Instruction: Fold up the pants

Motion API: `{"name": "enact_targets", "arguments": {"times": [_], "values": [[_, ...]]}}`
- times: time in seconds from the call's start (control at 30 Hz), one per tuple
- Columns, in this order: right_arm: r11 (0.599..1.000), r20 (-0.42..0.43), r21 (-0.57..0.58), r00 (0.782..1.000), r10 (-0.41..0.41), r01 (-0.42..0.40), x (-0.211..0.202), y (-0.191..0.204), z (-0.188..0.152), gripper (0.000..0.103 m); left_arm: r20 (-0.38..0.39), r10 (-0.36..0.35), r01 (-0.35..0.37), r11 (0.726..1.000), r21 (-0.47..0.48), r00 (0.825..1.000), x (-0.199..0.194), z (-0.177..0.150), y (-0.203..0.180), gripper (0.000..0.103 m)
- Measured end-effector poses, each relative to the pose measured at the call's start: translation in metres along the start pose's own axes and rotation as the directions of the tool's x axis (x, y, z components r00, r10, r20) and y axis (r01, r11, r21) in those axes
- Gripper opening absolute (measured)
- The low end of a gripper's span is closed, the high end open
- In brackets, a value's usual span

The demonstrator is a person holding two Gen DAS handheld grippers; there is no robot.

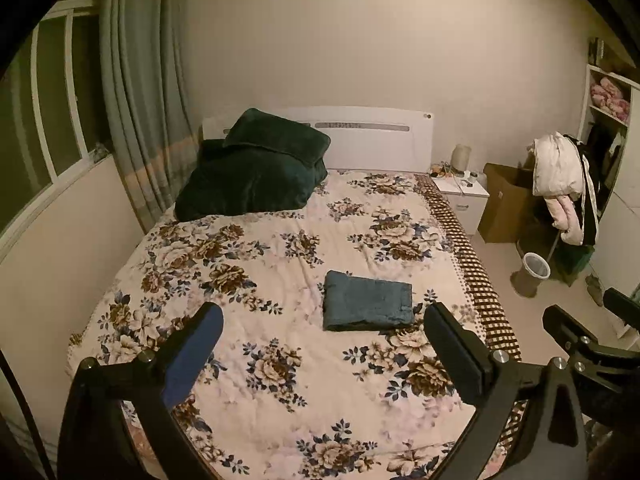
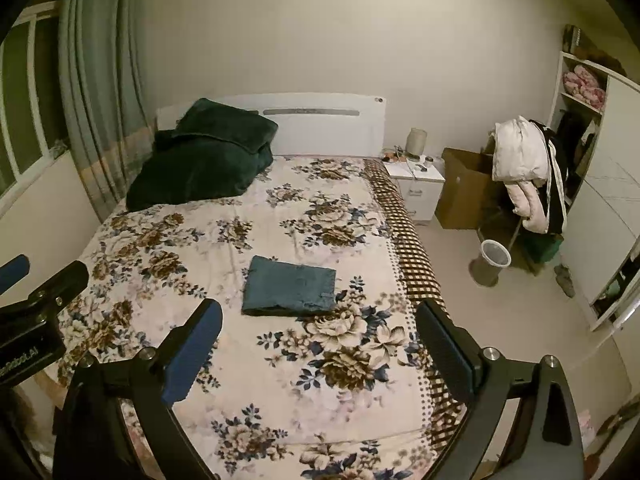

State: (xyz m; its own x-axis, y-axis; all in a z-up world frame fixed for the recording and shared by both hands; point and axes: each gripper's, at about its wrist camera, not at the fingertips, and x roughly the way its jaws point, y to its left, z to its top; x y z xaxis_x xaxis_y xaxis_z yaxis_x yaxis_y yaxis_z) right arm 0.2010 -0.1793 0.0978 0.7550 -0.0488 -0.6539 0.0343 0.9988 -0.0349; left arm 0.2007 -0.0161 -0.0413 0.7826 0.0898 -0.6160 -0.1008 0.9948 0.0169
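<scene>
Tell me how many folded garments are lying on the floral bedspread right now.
1: a teal folded pair of pants lies flat near the middle of the floral bedspread, toward its checkered right edge. The dark green plush blanket pile by the headboard could hide more.

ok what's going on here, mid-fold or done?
Looks done. The pants lie folded into a neat blue rectangle on the floral bedspread. Both the left hand-held gripper and the right hand-held gripper hang above the bed, open and empty, touching nothing.
</scene>
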Motion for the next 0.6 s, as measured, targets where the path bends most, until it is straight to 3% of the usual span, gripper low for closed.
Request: {"name": "enact_targets", "arguments": {"times": [0.23, 0.6], "values": [[0.998, -0.021, 0.019, 0.998, -0.060, 0.060, 0.055, -0.017, 0.003, 0.099, -0.020, 0.034, -0.033, 0.999, 0.026, 0.999, 0.031, -0.006, -0.018, 0.103], [0.995, -0.068, 0.000, 0.993, -0.101, 0.101, 0.111, -0.035, 0.004, 0.099, -0.107, 0.020, -0.017, 0.999, 0.027, 0.994, 0.069, -0.014, -0.033, 0.103]]}}
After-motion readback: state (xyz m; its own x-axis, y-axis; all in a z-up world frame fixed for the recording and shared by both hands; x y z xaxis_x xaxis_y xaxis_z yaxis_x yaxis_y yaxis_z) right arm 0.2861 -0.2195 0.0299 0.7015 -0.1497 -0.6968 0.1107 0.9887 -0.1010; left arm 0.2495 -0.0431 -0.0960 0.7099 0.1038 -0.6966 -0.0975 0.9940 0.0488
